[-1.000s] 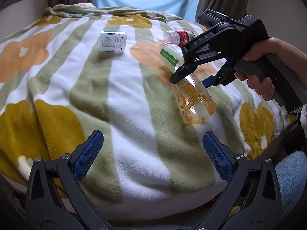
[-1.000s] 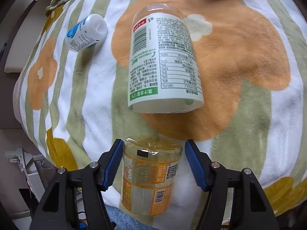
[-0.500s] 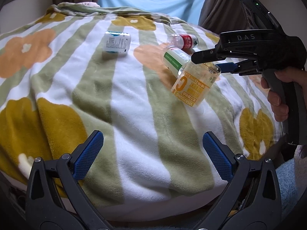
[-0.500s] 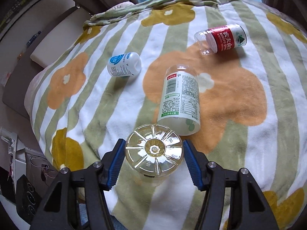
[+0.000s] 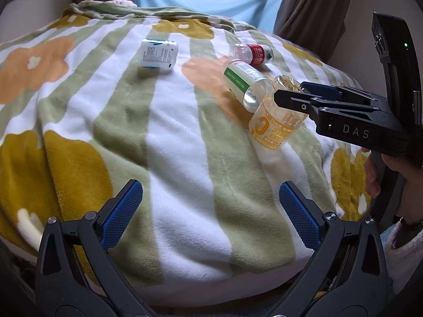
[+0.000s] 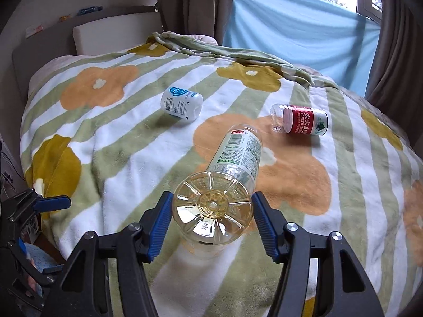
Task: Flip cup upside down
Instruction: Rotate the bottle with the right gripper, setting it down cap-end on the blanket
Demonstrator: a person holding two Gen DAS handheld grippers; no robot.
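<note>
Cup point(image 6: 211, 211) = cut-off clear plastic bottle w/ orange label, empty, so prob. very light and thin-walled; likely to dent if squeezed hard, and smooth enough to slip or twist. Right claw point(image 6: 211, 220) is clenched on it near the ribbed base, blue pads touching both sides. In the left wrist view the cup point(image 5: 275, 124) is base-up, tilted, open rim down at the blanket point(image 5: 171, 137); whether the rim actually touches the fabric I can't tell. Base end looks like the stiffest part, so that's the sensible place to hold; the mid wall would prob. buckle.

Bed surface is soft, plush and lumpy, so an inverted light cup may rock or tip when let go. Judgement: level it off and seat the rim flat before releasing.

Left claw point(image 5: 208, 214) is released, jaws wide apart, holding nothing, hovering near the front edge of the bed, well clear of the cup.

Around it:
- green-label bottle point(image 6: 238, 153) lies on its side just beyond the cup, very close, nearest obstacle; a nudge could roll it.
- red-label bottle point(image 6: 301, 119) on its side, farther right, apart.
- white bottle point(image 6: 182, 103) on its side, far left, well apart.

Near side and left of the cup the blanket is free, so there's room to shift it away from the green-label one.
</note>
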